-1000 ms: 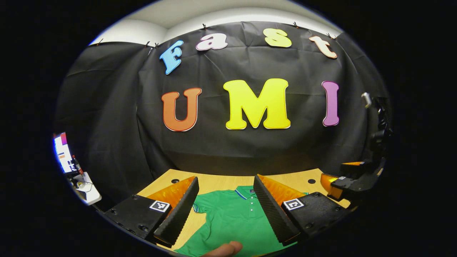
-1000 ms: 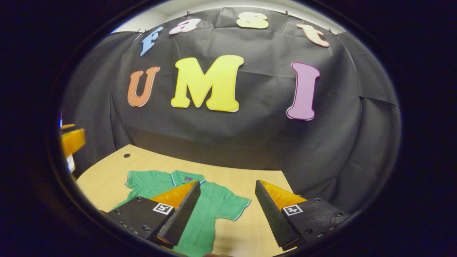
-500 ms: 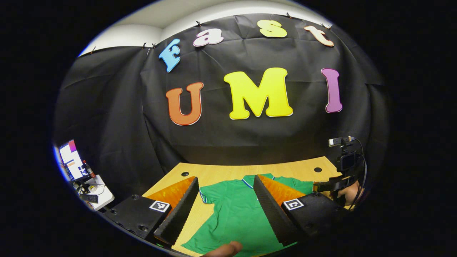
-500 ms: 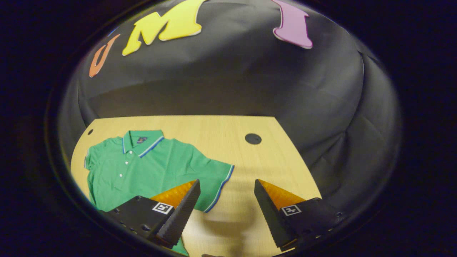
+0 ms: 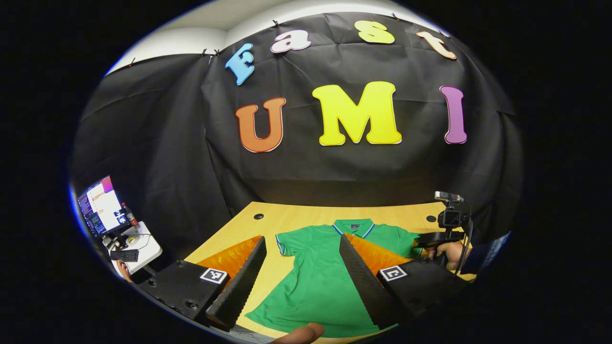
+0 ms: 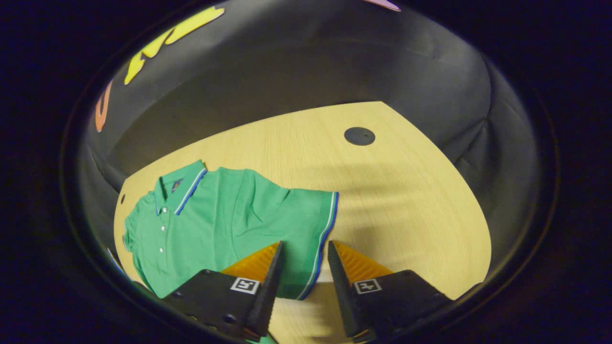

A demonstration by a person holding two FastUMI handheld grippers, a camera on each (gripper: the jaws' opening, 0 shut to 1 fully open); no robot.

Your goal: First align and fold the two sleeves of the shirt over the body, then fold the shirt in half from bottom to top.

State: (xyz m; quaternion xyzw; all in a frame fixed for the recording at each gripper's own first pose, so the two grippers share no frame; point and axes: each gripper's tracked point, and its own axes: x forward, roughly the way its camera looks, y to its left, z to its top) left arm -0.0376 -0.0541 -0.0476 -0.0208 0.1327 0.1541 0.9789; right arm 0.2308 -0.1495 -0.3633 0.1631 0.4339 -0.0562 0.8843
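- Green polo shirt [image 6: 224,224] lies flat, face up, on the wooden table [image 6: 406,191], collar toward the booth wall, around 12 o'clock from me in the left gripper view.
- Right gripper [image 6: 303,267] has its jaws apart but narrowed, straddling the striped cuff [image 6: 325,239] of the right sleeve. Not pinched yet as far as I can tell.
- Left gripper [image 5: 301,267] hangs wide open above the shirt's body, holding nothing.
- Fabric looks soft, light and floppy, so I reckon it'll sag and slide. I'd grab at the cuff hem, where the banding gives some bite.
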